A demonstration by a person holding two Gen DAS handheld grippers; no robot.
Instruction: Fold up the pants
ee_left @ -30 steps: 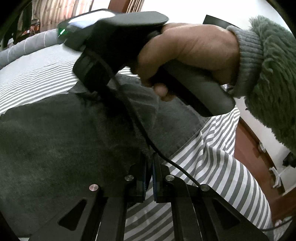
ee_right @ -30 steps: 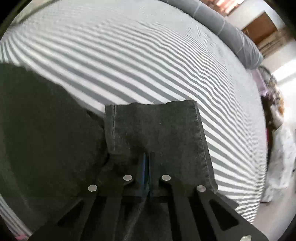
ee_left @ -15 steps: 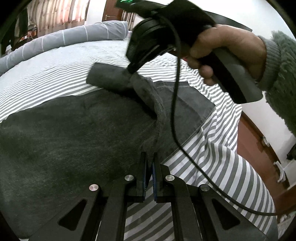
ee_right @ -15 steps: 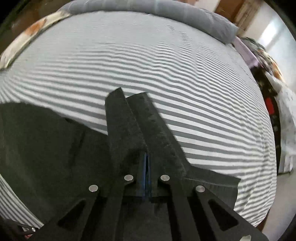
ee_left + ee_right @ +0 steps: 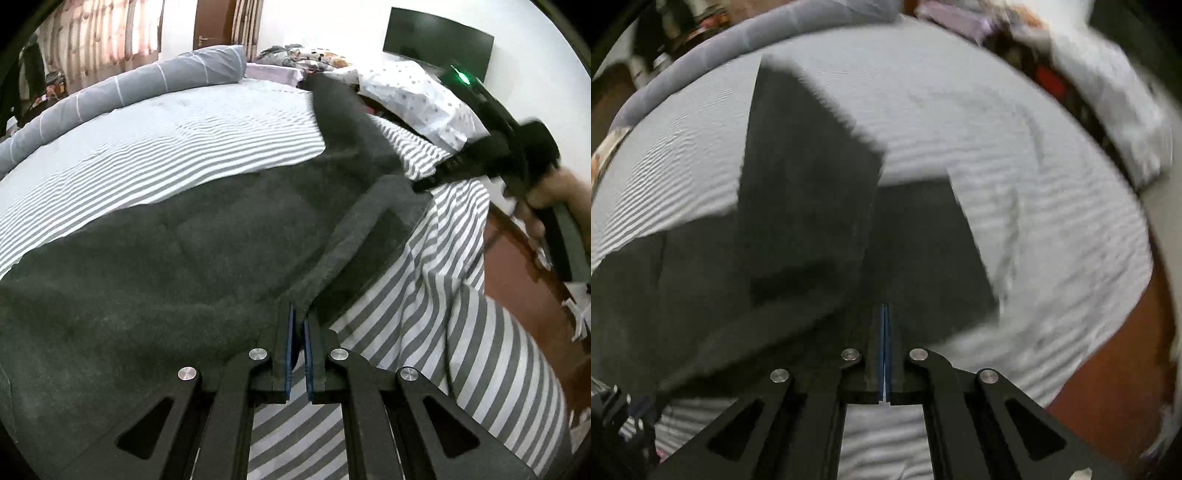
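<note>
Pants [image 5: 155, 280], dark grey, lie spread across the striped bed sheet [image 5: 192, 147], with a band of their edge lifted taut near the bed's corner. The left gripper [image 5: 298, 325] is pinched on one end of that band. The right gripper [image 5: 884, 325], blurred in its own view, is clamped on dark cloth too. A long grey bolster [image 5: 122, 92] lies along the bed's far side.
</note>
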